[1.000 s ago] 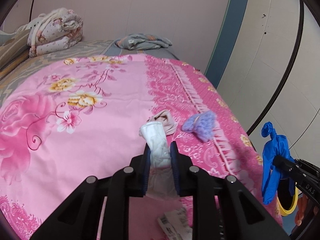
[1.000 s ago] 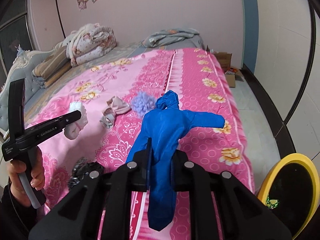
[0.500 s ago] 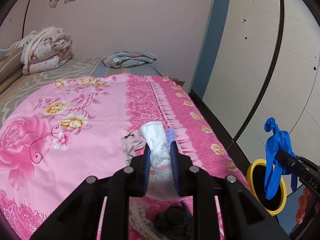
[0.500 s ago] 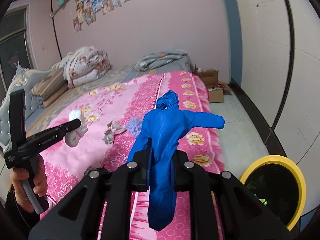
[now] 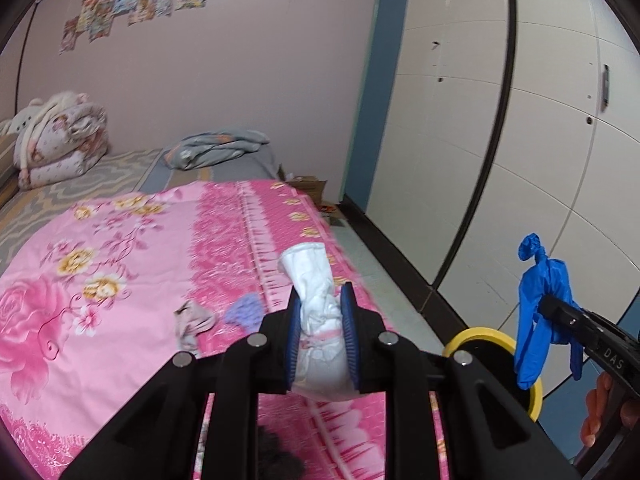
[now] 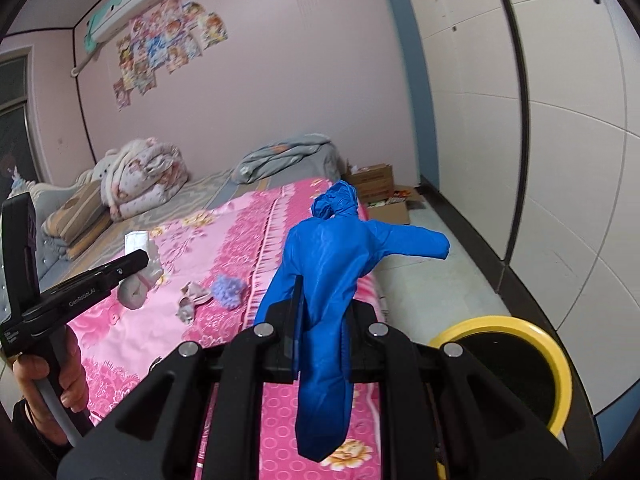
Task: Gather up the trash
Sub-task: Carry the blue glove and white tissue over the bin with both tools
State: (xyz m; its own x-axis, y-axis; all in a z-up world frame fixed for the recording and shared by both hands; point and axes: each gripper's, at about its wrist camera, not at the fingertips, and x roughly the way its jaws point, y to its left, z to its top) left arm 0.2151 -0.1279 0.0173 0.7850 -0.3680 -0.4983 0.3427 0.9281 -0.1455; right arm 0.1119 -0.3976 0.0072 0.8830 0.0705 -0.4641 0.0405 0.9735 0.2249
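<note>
My left gripper (image 5: 320, 316) is shut on a crumpled white wrapper (image 5: 312, 280) and holds it above the pink bed's right edge; it also shows in the right wrist view (image 6: 138, 276). My right gripper (image 6: 320, 320) is shut on a blue rubber glove (image 6: 328, 264), held in the air beside a yellow-rimmed black trash bin (image 6: 516, 356). In the left wrist view the glove (image 5: 540, 304) hangs just above the bin (image 5: 480, 340). A beige scrap (image 5: 192, 324), a purple fluffy ball (image 5: 248, 312) and a dark lump (image 5: 276, 456) lie on the bed.
The pink floral bedspread (image 5: 120, 280) covers the bed. Folded quilts (image 5: 60, 140) and a grey blanket (image 5: 220, 152) lie at its far end. Cardboard boxes (image 6: 376, 188) stand on the floor by the wall. White wall panels (image 6: 560, 160) run along the right.
Both grippers have lifted and swung right, away from the bed toward the bin. The bin now shows larger and closer. Both grips are unchanged.
</note>
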